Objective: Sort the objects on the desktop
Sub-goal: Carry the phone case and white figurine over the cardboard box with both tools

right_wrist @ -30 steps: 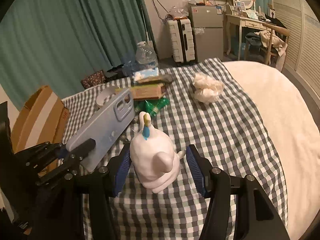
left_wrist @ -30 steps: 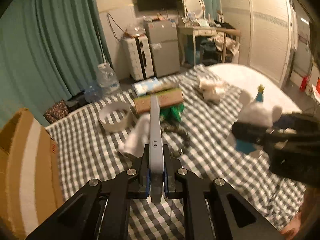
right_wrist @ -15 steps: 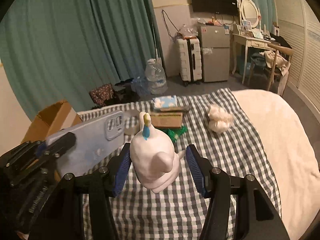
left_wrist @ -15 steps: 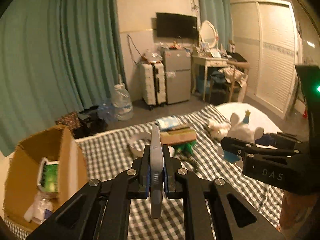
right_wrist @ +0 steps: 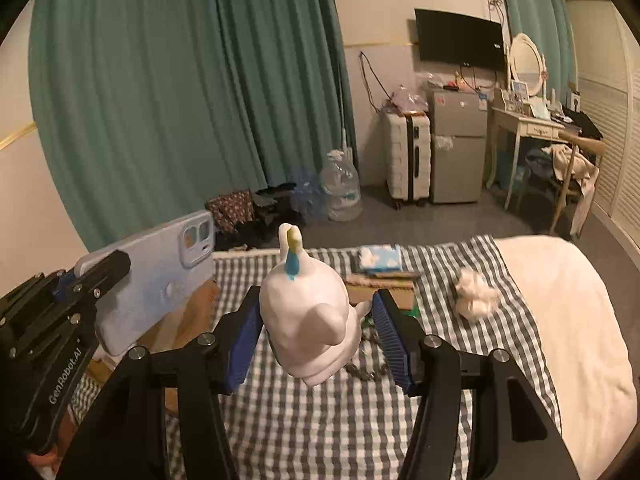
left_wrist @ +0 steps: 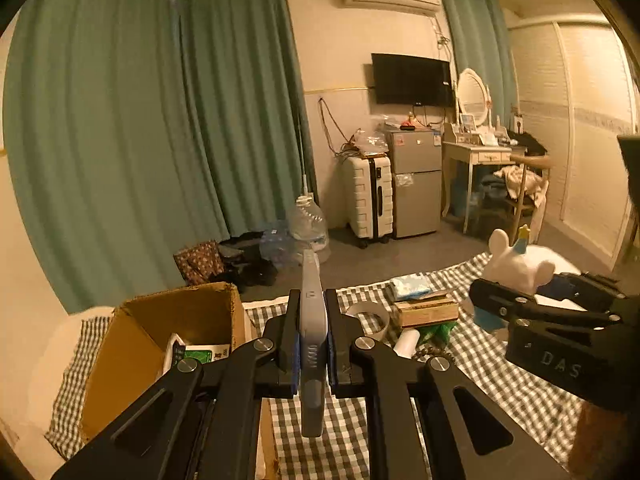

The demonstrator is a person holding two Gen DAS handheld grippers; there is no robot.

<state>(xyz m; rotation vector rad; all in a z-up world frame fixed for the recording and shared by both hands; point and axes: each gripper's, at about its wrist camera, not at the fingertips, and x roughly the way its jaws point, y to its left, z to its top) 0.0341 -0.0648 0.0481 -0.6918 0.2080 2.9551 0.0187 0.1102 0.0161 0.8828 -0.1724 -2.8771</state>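
Observation:
My left gripper (left_wrist: 311,336) is shut on a pale blue phone case (left_wrist: 312,340), held edge-on in the air above the checked cloth; its flat back shows in the right wrist view (right_wrist: 154,276). My right gripper (right_wrist: 316,336) is shut on a white unicorn toy (right_wrist: 308,316) with a blue and yellow horn, held above the bed; it also shows in the left wrist view (left_wrist: 516,264). An open cardboard box (left_wrist: 160,340) with packets inside sits below and left of the phone case.
On the checked cloth (right_wrist: 320,420) lie a tape roll (left_wrist: 370,316), a brown box (left_wrist: 426,310) with a blue packet on it, a green item, a bead chain (right_wrist: 366,370) and a white fluffy ball (right_wrist: 476,294). A white duvet (right_wrist: 560,300) lies to the right.
Both grippers have risen and tilted up with their loads, so more of the room shows. The left gripper has swung left; the cardboard box now lies just below it.

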